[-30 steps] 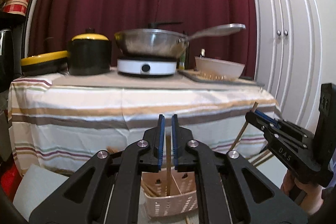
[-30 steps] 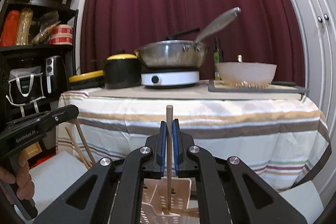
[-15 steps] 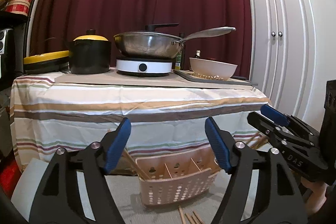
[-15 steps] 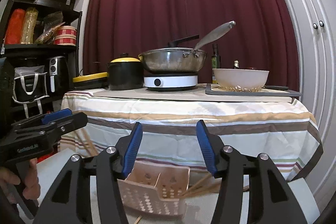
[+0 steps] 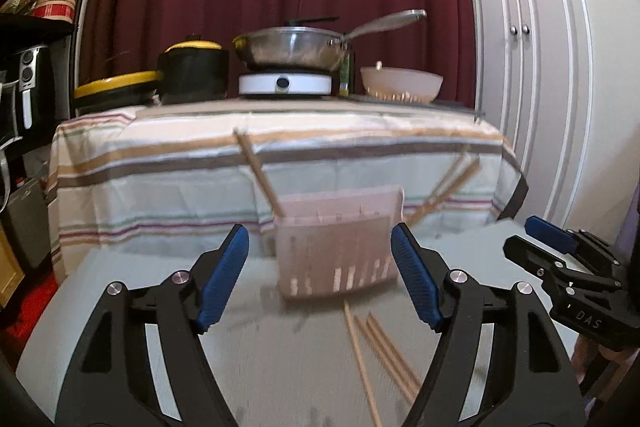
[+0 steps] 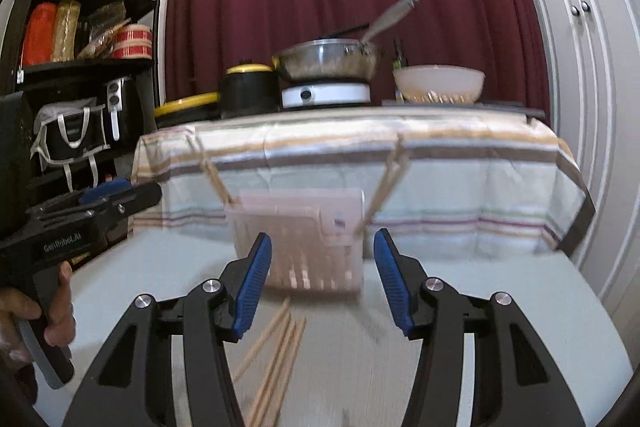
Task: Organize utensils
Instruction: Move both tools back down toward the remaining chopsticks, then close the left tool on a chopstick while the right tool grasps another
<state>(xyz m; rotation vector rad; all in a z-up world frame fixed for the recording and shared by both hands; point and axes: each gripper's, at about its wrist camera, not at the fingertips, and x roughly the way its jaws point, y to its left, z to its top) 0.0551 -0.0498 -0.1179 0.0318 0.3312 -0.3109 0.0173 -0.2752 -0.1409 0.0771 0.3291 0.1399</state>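
Note:
A pink perforated utensil basket [image 5: 340,243] [image 6: 300,239] stands on the pale grey surface ahead of both grippers. One wooden chopstick [image 5: 258,173] [image 6: 214,179] leans out of its left end. Two or three more chopsticks [image 5: 444,195] [image 6: 386,187] lean out of its right end. Several loose chopsticks [image 5: 380,347] [image 6: 276,355] lie on the surface in front of the basket, between the grippers. My left gripper [image 5: 320,279] [image 6: 140,189] is open and empty, back from the basket. My right gripper [image 6: 323,287] [image 5: 524,237] is also open and empty, just right of the left one.
Behind the basket is a table with a striped cloth [image 5: 280,155], bearing a steel pan on a white hob [image 5: 286,83], a black pot with a yellow lid [image 5: 194,67] and a white bowl [image 5: 402,83]. A dark shelf [image 6: 80,67] stands at the left, white cupboard doors [image 5: 532,67] at the right.
Both grippers were shut on a chopstick above the basket. They opened, let the sticks drop into it, and pulled back and down; loose chopsticks came into view.

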